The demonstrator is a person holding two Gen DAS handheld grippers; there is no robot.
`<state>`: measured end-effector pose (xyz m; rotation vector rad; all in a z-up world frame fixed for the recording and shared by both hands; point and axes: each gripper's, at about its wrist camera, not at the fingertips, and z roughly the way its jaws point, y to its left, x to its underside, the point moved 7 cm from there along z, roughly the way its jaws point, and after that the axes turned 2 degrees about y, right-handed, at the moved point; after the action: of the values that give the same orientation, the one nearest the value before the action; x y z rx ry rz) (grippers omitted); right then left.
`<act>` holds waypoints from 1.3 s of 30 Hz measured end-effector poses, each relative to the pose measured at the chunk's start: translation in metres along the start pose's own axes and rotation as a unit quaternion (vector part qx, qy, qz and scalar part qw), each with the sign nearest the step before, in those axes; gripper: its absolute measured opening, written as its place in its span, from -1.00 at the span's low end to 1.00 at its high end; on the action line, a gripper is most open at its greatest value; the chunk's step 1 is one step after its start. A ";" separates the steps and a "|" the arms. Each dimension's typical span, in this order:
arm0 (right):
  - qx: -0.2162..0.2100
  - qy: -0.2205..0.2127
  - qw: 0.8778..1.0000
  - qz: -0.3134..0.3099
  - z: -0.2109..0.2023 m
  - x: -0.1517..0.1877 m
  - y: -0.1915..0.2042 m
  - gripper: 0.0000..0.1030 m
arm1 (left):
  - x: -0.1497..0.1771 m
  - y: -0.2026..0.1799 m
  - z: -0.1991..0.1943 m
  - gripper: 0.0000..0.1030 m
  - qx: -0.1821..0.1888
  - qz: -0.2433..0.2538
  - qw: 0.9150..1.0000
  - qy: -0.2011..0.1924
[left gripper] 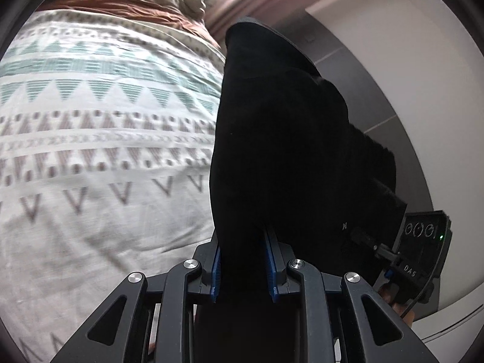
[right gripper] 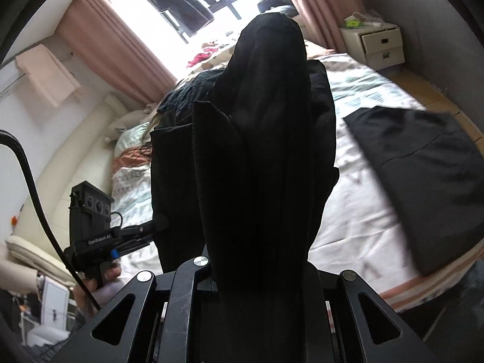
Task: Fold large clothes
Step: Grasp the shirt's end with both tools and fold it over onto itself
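between the blue pads of the left gripper a fold of the black garment is clamped, draping forward beyond the tips; the right gripper is likewise clamped on it, above the patterned bedspread. risk, as i judge it: thick cloth could slide from either grip, or land askew beside the folded dark piece lying to the right gripper's right
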<state>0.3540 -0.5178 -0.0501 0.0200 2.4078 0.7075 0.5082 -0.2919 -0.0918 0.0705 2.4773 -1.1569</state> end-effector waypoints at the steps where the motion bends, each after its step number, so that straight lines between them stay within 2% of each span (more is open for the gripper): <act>1: 0.004 -0.002 1.000 0.000 -0.006 -0.004 -0.004 -0.65 | 0.002 -0.003 0.004 -0.53 0.000 0.003 1.000 0.003; 12: 0.053 -0.015 0.998 -0.017 -0.061 -0.059 -0.077 -0.65 | -0.024 -0.079 0.093 -0.53 0.020 0.047 0.998 0.040; 19: 0.083 -0.006 0.996 -0.024 -0.080 -0.088 -0.118 -0.65 | -0.031 -0.101 0.144 -0.53 0.036 0.054 0.996 0.064; 30: 0.113 0.048 0.992 -0.037 -0.047 -0.135 -0.178 -0.65 | -0.040 -0.101 0.214 -0.53 0.030 0.045 0.993 0.105; 39: 0.112 0.077 0.991 -0.014 0.006 -0.145 -0.232 -0.65 | -0.047 -0.069 0.265 -0.51 0.001 0.027 0.992 0.126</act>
<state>0.5093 -0.7397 -0.0870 0.0232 2.6185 0.4370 0.6256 -0.5291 -0.1762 0.2998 2.6726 -1.1922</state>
